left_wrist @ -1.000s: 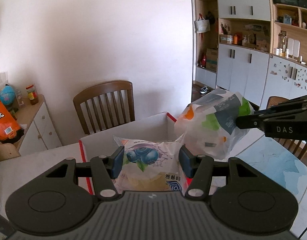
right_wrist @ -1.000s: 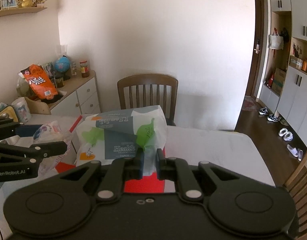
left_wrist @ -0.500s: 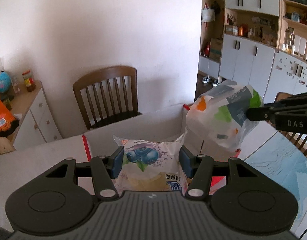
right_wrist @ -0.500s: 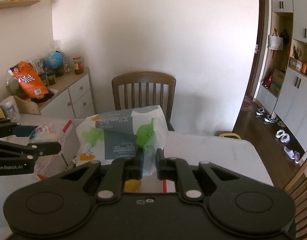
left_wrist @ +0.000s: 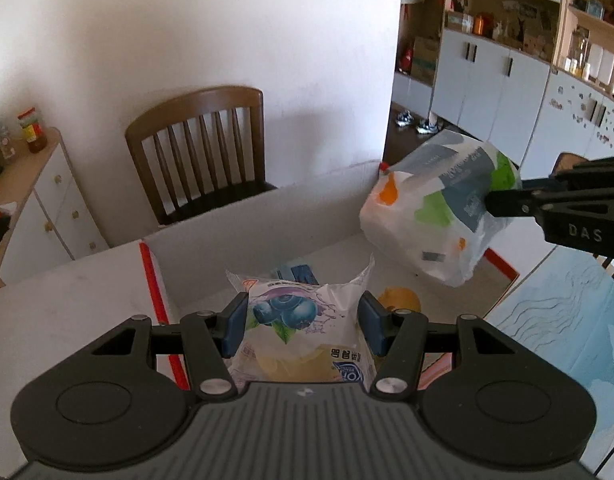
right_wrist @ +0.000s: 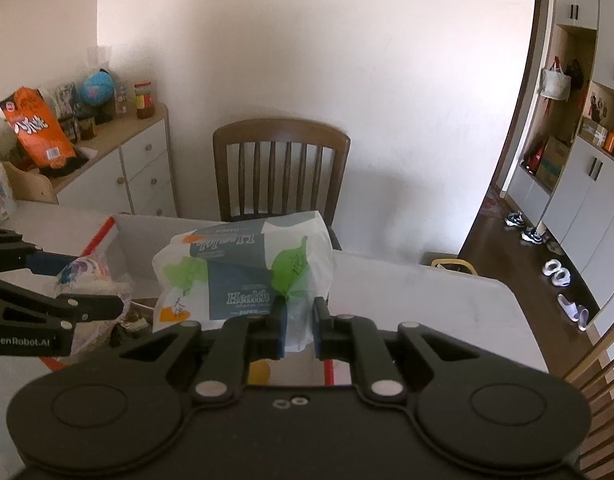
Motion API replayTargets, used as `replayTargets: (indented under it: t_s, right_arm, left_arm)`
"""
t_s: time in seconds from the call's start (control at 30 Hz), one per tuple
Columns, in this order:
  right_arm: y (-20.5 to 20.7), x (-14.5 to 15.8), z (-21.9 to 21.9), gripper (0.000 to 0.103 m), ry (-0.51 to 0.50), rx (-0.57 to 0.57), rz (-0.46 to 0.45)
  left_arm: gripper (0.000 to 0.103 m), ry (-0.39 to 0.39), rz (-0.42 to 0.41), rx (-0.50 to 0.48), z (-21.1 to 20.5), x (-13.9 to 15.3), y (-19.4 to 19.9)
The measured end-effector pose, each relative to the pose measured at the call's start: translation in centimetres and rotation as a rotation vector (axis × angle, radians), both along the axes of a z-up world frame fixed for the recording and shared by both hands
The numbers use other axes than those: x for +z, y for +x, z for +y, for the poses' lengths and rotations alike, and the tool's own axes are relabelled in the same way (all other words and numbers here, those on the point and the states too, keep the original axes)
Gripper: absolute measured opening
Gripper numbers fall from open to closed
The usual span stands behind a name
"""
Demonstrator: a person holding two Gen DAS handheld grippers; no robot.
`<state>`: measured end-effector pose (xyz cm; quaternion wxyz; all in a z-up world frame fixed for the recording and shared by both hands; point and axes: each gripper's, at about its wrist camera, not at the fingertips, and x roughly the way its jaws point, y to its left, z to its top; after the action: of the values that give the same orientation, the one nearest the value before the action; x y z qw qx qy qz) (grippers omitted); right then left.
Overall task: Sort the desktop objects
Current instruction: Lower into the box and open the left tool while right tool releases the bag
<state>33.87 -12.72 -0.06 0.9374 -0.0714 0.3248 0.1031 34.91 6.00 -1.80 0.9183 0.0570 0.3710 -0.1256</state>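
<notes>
My left gripper is shut on a white snack packet with blueberries printed on it, held over the near part of an open white cardboard box. To its right, my right gripper is shut on the plastic wrap of a white, green and grey tissue pack. That tissue pack hangs over the box's right side, in the right gripper. In the right wrist view the left gripper with its blueberry packet is at the left, over the box.
A blue item and an orange-yellow one lie on the box floor. A brown wooden chair stands behind the white table. A blue-and-white map mat covers the table's right. A sideboard stands at the left.
Both grippers have moved forward and down with their packets, over the box. Its inside and the items on its floor have come into sight.
</notes>
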Motion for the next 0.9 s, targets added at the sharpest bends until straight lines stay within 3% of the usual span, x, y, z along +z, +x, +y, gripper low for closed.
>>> replayTargets:
  t_s: [0.9]
  right_arm:
    - [5.2,-6.3,4.7,0.013,-0.17,0.064,0.096]
  left_arm:
    - [0.057,0.043,0.099,-0.049,-1.0,-4.5,3.4]
